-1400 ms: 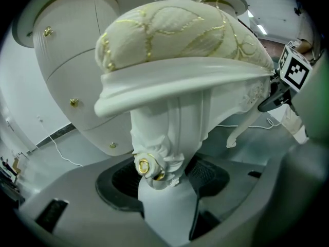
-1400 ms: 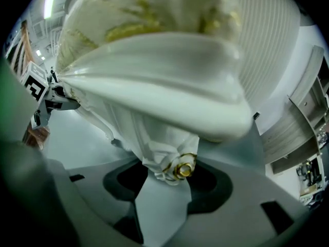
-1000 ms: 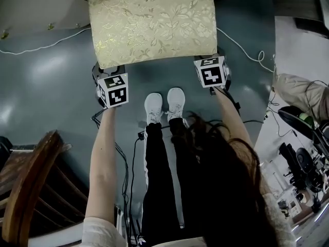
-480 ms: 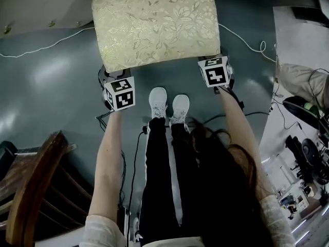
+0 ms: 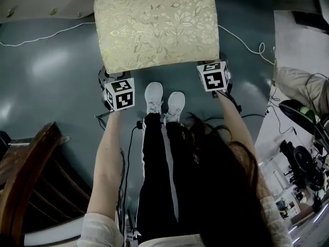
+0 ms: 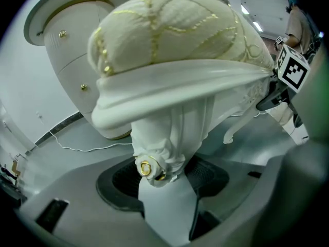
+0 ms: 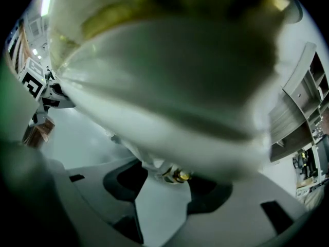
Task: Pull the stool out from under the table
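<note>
The cream floral stool stands on the grey floor at the top centre of the frame, just above the person's white shoes, with the white table at the upper left. The left gripper pinches the stool's left front leg. The right gripper pinches the right front leg.

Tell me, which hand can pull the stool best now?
Neither alone. The left hand-held gripper and the right hand-held gripper each hold a front leg of the stool, one per corner, so pulling with both looks best.
</note>
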`<state>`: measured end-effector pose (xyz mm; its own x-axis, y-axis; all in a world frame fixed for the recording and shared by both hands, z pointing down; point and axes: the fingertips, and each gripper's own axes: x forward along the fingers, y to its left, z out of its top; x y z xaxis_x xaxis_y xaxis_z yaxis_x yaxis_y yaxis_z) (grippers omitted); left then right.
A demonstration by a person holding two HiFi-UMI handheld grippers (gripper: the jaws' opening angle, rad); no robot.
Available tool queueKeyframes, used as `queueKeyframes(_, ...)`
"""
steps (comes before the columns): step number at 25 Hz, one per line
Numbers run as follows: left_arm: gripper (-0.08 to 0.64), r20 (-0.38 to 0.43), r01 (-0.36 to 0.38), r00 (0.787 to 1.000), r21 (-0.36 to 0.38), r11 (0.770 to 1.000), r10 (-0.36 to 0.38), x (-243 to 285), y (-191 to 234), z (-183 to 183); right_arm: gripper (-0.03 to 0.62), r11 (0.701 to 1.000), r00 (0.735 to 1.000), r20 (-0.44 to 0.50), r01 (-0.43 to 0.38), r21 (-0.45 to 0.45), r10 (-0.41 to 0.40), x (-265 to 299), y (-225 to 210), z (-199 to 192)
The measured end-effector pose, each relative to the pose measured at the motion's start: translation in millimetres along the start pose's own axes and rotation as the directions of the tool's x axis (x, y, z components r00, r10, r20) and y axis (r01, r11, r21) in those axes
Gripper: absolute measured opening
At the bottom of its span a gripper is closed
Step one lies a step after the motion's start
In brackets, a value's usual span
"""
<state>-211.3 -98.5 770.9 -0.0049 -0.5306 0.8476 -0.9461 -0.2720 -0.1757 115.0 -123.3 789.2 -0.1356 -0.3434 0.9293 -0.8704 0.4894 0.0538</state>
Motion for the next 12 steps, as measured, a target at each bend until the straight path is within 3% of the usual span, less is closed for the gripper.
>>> queueKeyframes(12,0.268,-0.023,-0.012,1.000,-0.020,1.000,0.011,1.9,-4.7,-1.6,0.241,0.999,1.000,0.008,-0.007,-0.040,0.007,0.6,-5.7,3.7)
